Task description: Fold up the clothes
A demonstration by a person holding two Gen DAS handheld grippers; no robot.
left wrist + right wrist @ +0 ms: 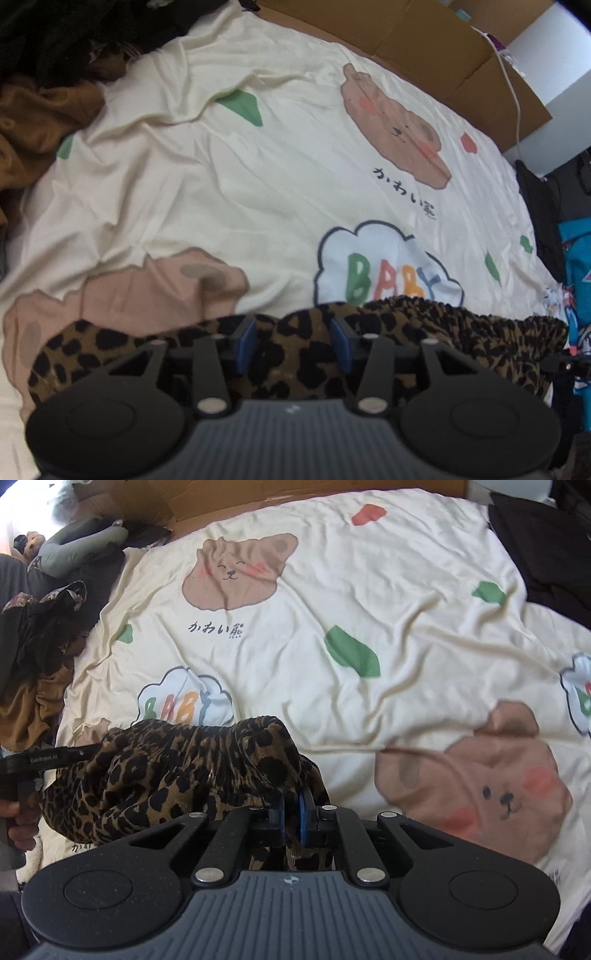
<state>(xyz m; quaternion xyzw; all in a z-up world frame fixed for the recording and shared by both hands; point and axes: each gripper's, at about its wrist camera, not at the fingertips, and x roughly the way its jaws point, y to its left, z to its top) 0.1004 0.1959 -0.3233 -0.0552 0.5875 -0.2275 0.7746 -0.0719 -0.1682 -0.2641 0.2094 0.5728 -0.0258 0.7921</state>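
On the bed, a cream quilt point(369, 602) printed with brown bears, green and red patches and a "BABY" cloud lies spread and wrinkled, and a leopard-print garment point(177, 771) sits bunched at its near edge between the two tools.

From the right wrist view, the right hand-held gripper point(291, 812) is clenched on a fold of the leopard-print garment: its blue pads point(304, 819) stand almost together with the cloth pinched between them, and the fabric rises in a gathered hump to the left of the fingers. At the left edge of that view a person's hand point(18, 823) grips the black handle of the other tool, whose arm reaches into the garment.

From the left wrist view, the left hand-held gripper point(293, 341) stands part open, its blue pads point(245, 343) well apart. The leopard-print garment point(443, 328) lies beneath and between the fingers, stretching across the lower part of the view in a crinkled band; whether the pads press on it cannot be told.

Beside the quilt lies a heap of brown and dark clothes point(40, 110). Flattened cardboard point(424, 48) lies along the far edge of the bed, with a white cable point(513, 85) trailing over it.
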